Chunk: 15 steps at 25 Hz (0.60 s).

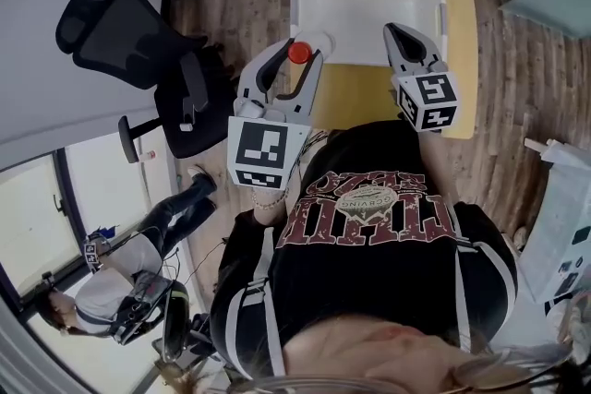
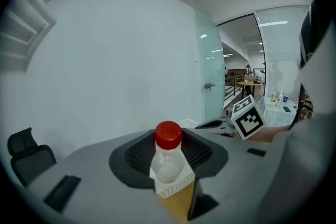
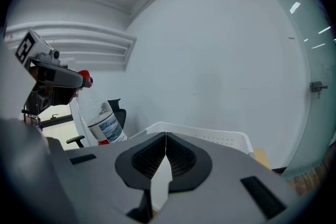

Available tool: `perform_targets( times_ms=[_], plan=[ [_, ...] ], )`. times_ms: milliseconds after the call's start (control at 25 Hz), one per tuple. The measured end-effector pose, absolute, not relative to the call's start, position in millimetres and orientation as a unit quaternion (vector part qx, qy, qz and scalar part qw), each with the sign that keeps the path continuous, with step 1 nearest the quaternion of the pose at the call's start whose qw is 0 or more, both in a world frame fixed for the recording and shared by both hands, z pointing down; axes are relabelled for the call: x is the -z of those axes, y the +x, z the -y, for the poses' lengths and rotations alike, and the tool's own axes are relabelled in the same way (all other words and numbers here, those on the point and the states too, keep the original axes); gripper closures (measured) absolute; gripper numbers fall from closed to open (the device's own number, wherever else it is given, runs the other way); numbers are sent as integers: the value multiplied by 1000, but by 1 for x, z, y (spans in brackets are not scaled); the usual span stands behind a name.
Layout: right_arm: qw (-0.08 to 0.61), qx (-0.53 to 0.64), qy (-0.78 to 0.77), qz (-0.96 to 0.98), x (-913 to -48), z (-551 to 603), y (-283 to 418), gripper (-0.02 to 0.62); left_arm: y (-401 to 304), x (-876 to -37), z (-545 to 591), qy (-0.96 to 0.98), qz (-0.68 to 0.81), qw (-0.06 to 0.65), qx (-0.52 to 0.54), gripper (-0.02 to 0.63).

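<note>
The left gripper (image 1: 297, 56) is clenched on a clear bottle (image 2: 167, 164), its jaws pressing just under the red cap (image 2: 168, 135). The bottle is held in the air at the near left corner of a white basket (image 1: 301, 6), and in the right gripper view its labelled body hangs tilted below the jaws. The right gripper (image 1: 396, 31) is closed with nothing between its jaws, which meet along their whole length. It hovers over the basket's near right corner, well apart from the bottle. The basket sits at the far edge of a yellow table (image 1: 355, 99). A black chair (image 1: 138, 41) stands left of the table, and another person (image 1: 129, 277) is beyond it.
</note>
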State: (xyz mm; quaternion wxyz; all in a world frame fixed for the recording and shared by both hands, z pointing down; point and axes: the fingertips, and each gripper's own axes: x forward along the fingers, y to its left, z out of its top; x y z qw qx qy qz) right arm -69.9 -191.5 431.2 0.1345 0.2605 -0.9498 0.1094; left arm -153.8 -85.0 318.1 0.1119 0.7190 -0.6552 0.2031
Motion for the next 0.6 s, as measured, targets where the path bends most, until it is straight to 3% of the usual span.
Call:
perform_targets(
  times_ms=[600],
  plan=[
    [138,-97,228,959,-428,175,-89,578,-153,-308,47,709,665,112,-205,411]
  ],
)
